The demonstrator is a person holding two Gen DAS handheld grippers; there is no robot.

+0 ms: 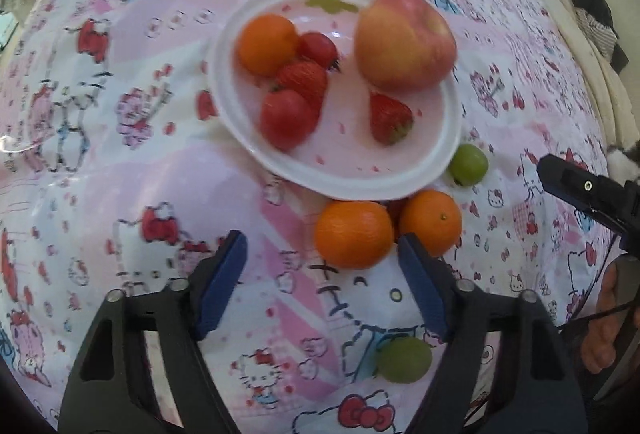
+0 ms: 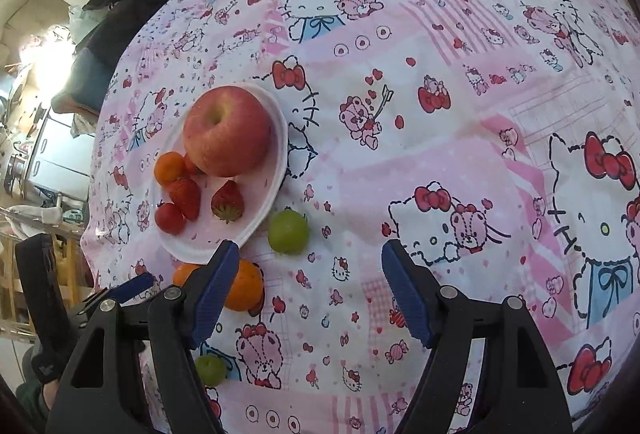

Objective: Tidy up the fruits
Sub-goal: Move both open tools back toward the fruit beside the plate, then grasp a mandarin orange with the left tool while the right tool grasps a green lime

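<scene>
Left gripper (image 1: 320,258) and right gripper (image 2: 310,266) hung apart, empty. Plate (image 1: 224,106) held apple (image 1: 404,40), strawberries; two oranges (image 1: 354,234), two green fruits (image 1: 468,164) remained outside.

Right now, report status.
Left gripper open, empty, near an orange. Right gripper open, empty. Plate part filled; two oranges, two green fruits loose. Nothing blocking.

Both hand-held grippers, left (image 1: 322,248) and right (image 2: 310,258), point downward, jaws apart.
</scene>
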